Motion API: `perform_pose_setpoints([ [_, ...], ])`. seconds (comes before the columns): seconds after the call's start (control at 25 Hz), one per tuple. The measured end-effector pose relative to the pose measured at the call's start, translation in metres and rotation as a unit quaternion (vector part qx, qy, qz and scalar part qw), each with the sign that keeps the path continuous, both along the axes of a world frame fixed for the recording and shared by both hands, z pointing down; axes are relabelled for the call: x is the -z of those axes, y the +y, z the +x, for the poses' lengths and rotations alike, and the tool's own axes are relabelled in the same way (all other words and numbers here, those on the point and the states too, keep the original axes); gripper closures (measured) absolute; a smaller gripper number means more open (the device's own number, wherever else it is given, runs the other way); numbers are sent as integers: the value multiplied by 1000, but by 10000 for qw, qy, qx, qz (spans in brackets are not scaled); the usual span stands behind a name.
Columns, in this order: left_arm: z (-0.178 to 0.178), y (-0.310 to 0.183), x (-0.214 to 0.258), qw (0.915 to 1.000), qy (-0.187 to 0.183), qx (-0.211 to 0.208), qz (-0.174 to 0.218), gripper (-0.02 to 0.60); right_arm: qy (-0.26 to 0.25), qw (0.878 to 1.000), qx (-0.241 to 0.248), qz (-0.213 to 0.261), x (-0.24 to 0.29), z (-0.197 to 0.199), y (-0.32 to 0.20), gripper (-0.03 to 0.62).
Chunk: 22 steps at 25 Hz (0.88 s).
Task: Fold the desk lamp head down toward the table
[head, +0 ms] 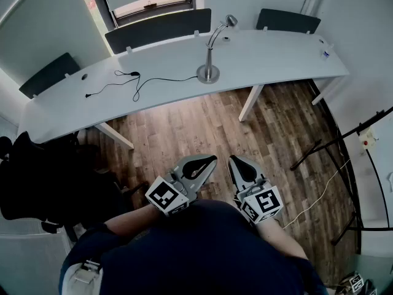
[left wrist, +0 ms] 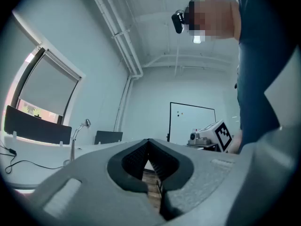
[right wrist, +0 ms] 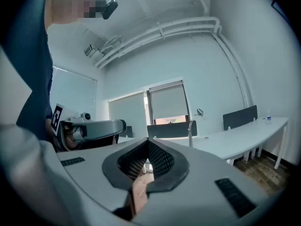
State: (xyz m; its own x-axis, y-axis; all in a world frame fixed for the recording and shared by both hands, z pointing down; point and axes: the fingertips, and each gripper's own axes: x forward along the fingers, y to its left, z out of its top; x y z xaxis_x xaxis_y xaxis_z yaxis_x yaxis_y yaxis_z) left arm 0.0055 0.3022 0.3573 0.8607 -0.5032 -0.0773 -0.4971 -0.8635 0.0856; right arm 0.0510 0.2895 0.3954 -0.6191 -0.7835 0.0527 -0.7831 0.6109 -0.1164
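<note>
A silver desk lamp [head: 210,53] stands upright on the long white table [head: 153,72], its round base near the table's front edge and its small head [head: 230,21] raised on a curved neck. The lamp [left wrist: 77,138] shows far off in the left gripper view, and the lamp [right wrist: 194,124] is distant in the right gripper view too. My left gripper [head: 210,160] and right gripper [head: 234,163] are held close to the person's body over the wood floor, far from the table. Both have their jaws shut with nothing between them.
A black cable [head: 132,82] lies on the table left of the lamp. Dark partition panels [head: 158,29] stand behind the table. A black office chair [head: 37,177] is at the left, a stand's black legs [head: 331,146] and a white cord at the right.
</note>
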Motion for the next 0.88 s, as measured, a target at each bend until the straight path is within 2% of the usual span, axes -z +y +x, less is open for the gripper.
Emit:
perform_pose_setpoints([
  [0.48,4,2,-6,10000,-84,47,21,575,-8,10000,77,54,1,6,3,585],
  [0.64,12,2,-1,9999,8,145,-38,577,-22,9999,42,119,2,13,3,583],
  [0.88,23,4,-5,9997,-87,218,-41,575,-11,9998,84,188,2,23,6,583],
])
